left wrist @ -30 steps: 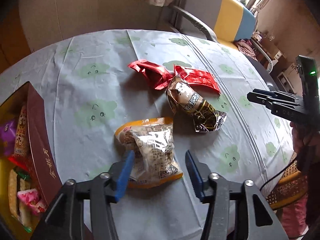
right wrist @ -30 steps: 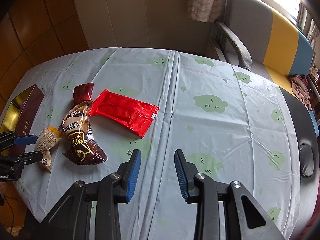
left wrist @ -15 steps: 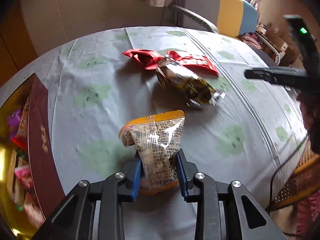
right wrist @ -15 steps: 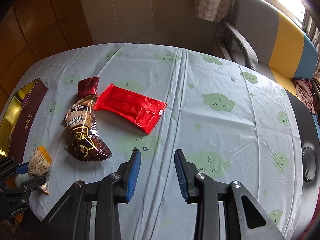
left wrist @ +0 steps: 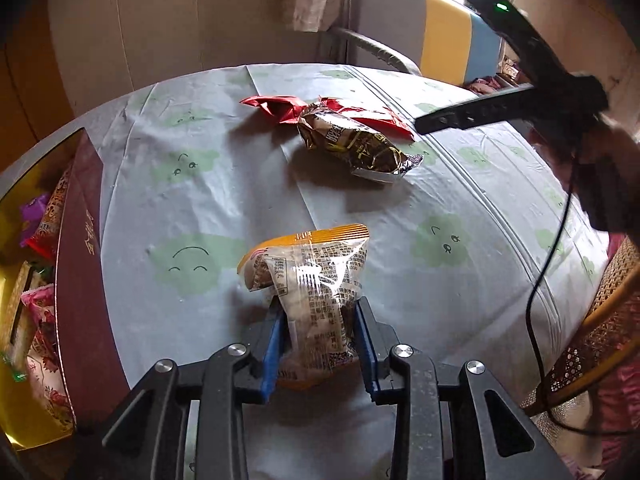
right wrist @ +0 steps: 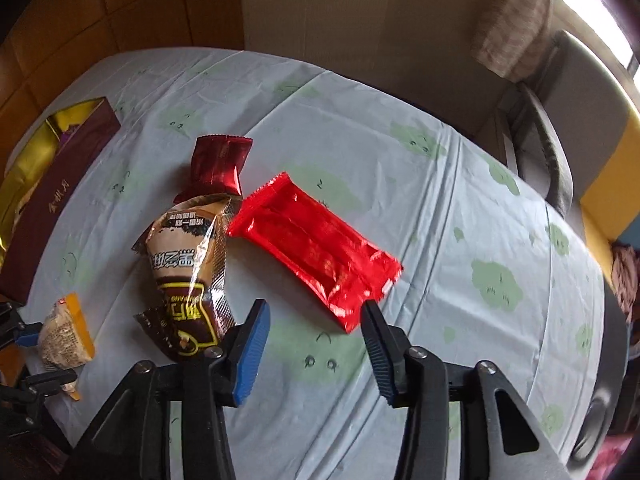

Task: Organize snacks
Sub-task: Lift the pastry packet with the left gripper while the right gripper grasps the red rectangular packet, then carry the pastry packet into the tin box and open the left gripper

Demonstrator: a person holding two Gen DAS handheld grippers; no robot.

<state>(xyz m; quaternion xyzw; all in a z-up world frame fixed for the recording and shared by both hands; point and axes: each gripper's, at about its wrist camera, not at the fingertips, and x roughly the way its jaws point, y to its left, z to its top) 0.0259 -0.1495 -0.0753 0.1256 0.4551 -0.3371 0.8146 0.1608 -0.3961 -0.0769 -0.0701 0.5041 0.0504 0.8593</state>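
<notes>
1. The left gripper (left wrist: pixel 320 344) has its blue fingers (left wrist: pixel 271 354) pinched on the lower half of the orange-edged clear snack packet (left wrist: pixel 316 280), which sits at 6 o'clock in the left wrist view, apparently lifted off the counter (left wrist: pixel 460 184). Keep the squeeze steady; the crinkly film looks slippery and its soft contents could crush.
2. The maroon gift box (left wrist: pixel 76 280) lies open at 9 o'clock, with other snacks inside. Carry the packet leftwards above the box wall, then lower it into a free spot before letting go.
3. The right gripper (right wrist: pixel 316 348) hangs with its fingers wide and empty, the red wrapper (right wrist: pixel 316 248) just beyond at 12 o'clock. The brown-and-gold bag (right wrist: pixel 192 272) sits at 10 o'clock, overlapping a small dark red packet (right wrist: pixel 220 164).
</notes>
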